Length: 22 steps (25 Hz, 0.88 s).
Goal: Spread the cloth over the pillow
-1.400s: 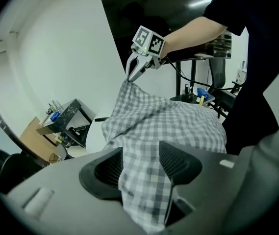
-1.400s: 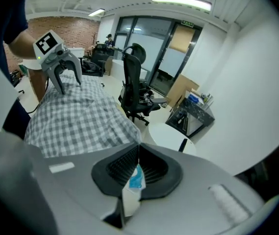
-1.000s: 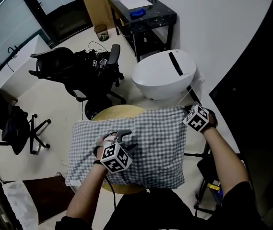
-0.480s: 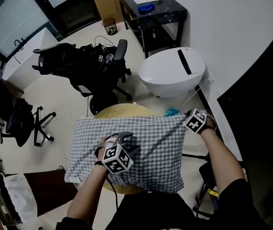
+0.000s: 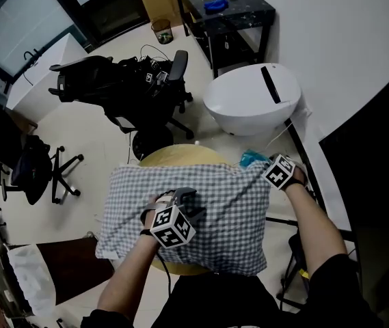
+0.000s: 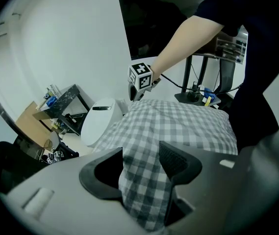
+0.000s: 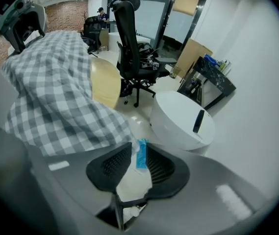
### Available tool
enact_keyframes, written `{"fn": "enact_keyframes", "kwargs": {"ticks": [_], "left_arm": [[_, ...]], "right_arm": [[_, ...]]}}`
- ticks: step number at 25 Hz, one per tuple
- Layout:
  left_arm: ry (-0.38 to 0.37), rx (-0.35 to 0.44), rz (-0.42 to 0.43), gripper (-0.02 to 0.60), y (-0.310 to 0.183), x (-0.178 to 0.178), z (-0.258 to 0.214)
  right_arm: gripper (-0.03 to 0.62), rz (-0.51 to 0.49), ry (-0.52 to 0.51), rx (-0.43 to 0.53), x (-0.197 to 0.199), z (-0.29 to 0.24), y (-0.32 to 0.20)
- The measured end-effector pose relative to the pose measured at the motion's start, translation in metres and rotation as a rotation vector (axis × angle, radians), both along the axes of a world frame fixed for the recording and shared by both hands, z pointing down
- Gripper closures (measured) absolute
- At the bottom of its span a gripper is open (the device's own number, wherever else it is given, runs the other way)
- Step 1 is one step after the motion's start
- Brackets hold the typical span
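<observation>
Checked cloth (image 5: pixel 228 210) over round table (image 5: pixel 173 157), left gripper (image 6: pixel 141 155) jaws pinching fold

The cloth (image 5: pixel 211 214) is a soft woven fabric in a grey-and-white check, matt and lightly creased, lying over a round table (image 5: pixel 173 157) of pale, smooth wood. The left gripper (image 6: pixel 141 153) has a matt grey plastic shell and black pads (image 6: pixel 176 160) with a finely ribbed, rubbery face. Behind them are a white bin (image 5: pixel 249 104) of smooth, faintly glossy plastic and a pale floor (image 5: pixel 98 142) with a low sheen.
</observation>
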State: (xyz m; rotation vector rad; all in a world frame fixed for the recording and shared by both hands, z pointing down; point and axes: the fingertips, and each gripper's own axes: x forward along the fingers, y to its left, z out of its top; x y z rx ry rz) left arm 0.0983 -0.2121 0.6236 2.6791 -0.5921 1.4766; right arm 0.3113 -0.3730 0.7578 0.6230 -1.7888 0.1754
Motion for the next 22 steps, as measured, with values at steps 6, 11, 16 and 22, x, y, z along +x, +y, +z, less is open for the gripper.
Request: {"fn": "enact_keyframes", "kwargs": {"ticks": [6, 11, 16, 22], "left_arm": [[0.027, 0.038, 0.023, 0.357, 0.001, 0.001, -0.01], [0.068, 0.084, 0.021, 0.357, 0.003, -0.012, -0.03], [0.079, 0.112, 0.002, 0.357, 0.016, -0.048, -0.042], [0.066, 0.109, -0.028, 0.357, 0.045, -0.105, -0.037]], "right_arm": [[0.444, 0.094, -0.068, 0.089, 0.005, -0.044, -0.002], [0.401, 0.184, -0.1, 0.184, 0.021, -0.088, 0.002], [0.358, 0.266, -0.2, 0.273, 0.01, -0.133, 0.022], [0.356, 0.274, -0.327, 0.354, -0.032, -0.187, 0.064]]}}
